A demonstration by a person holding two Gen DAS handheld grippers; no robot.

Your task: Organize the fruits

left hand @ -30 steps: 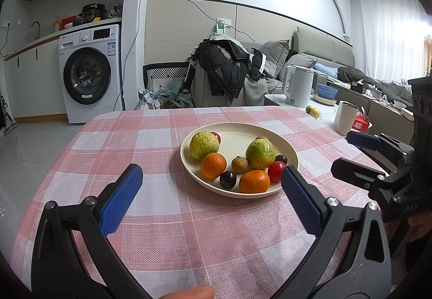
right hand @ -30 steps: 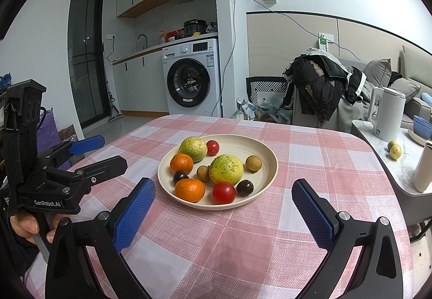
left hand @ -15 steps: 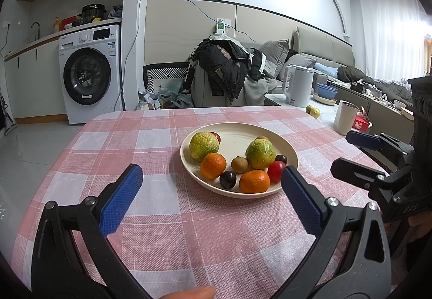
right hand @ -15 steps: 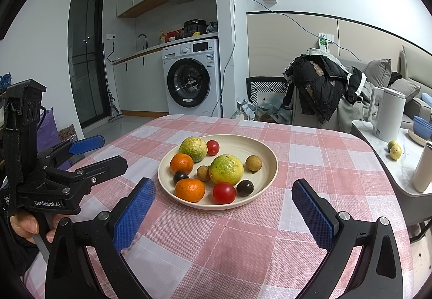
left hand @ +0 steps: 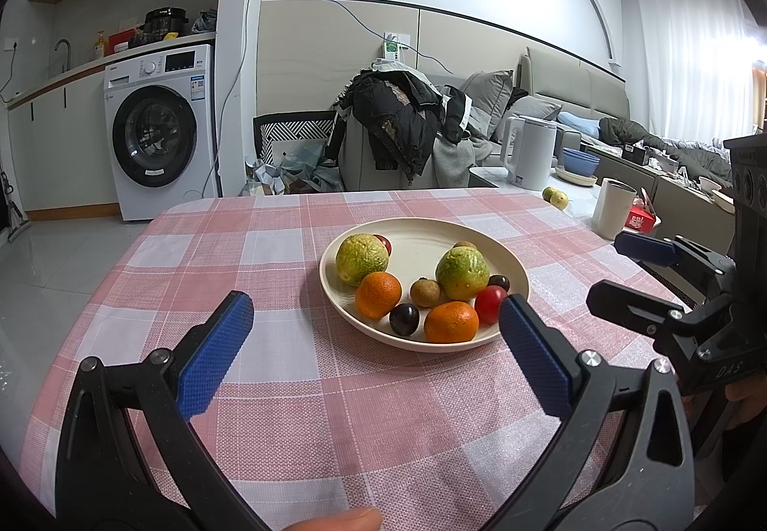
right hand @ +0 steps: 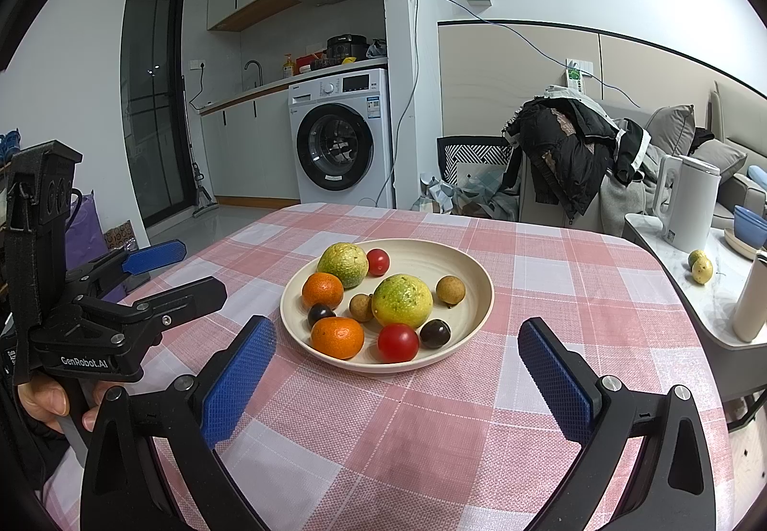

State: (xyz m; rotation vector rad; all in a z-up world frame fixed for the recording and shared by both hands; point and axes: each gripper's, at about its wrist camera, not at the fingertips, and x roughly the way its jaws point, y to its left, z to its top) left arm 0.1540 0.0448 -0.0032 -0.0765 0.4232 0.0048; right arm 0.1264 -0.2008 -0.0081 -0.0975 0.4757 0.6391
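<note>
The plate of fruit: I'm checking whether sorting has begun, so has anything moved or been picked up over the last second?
Nothing visibly changed. The left gripper and right gripper hang open and empty short of the plate, and every fruit lies where it did, including the near orange and red tomato.

Table point(left hand: 268, 430) covered by pink/white checked cloth point(right hand: 551, 272), rounded corners. One item directly on it: cream plate point(right hand: 472, 274), roughly centre, slightly toward the far side. Plate holds the fruit; none of it touches the cloth. Rest of the cloth bare in both views. Separate white-topped side counter point(right hand: 671, 253) just beside the table's right edge: kettle point(right hand: 688, 205), two small yellow-green fruits point(right hand: 699, 266), white cup point(left hand: 613, 208), blue bowls point(left hand: 580, 159).
</note>
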